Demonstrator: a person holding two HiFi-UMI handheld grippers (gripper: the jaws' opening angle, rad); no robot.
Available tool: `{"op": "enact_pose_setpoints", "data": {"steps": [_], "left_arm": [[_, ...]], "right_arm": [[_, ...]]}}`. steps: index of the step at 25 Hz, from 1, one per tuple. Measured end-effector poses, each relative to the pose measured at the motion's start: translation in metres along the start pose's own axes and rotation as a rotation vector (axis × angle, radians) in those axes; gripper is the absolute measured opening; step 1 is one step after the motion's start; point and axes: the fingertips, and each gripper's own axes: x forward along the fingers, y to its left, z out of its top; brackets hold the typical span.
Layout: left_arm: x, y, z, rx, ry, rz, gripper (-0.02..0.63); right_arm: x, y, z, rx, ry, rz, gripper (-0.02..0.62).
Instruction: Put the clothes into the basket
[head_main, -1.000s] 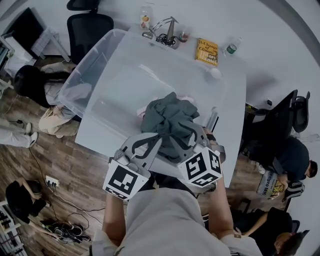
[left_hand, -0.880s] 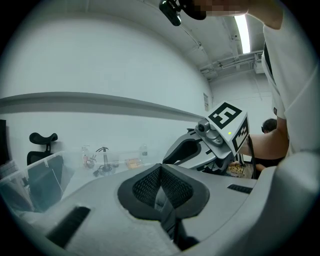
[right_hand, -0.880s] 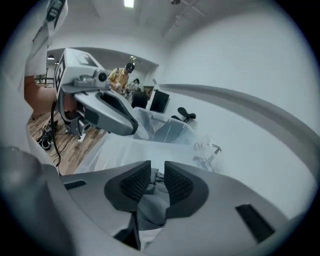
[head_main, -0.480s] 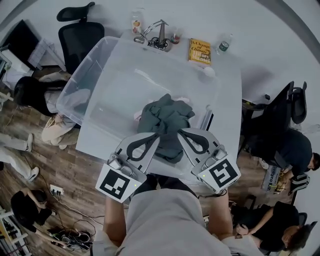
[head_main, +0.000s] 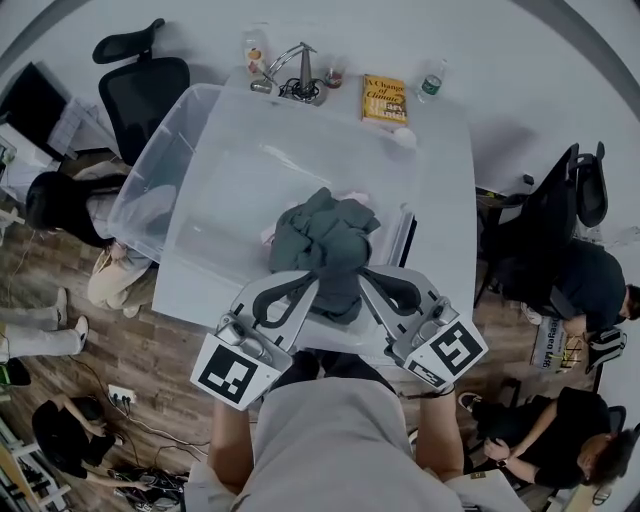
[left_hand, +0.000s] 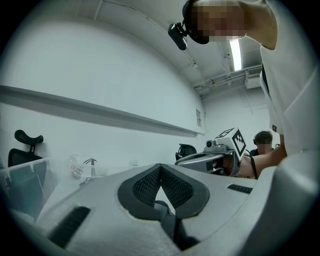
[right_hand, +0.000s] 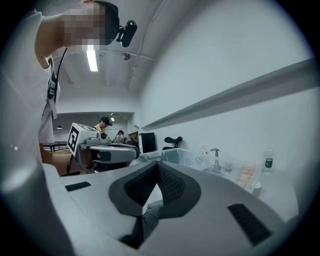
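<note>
**Both tongs clamped on the grey-green garment**

Your left gripper (head_main: 312, 287) and right gripper (head_main: 366, 282) sit side by side at the near edge of the white table (head_main: 447, 210). Each has its jaws pressed together on a fold of the grey-green garment (head_main: 325, 235) — dark cloth shows pinched between the pads in both gripper views. The garment is bunched in a heap over the near end of the clear basket (head_main: 150, 190); whether it touches the bottom cannot be told. A yellow book (head_main: 385, 100) and a bottle (head_main: 431, 80) sit beyond the basket, at the table's far edge.
</note>
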Motion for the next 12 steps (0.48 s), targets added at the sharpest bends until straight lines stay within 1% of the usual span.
{"op": "enact_pose_setpoints", "data": {"steps": [12], "left_arm": [[0.0024, -0.0060, 0.0026, 0.013, -0.003, -0.040, 0.006]], "right_arm": [[-0.0063, -0.0003, -0.0033, 0.007, 0.003, -0.044, 0.005]]}}
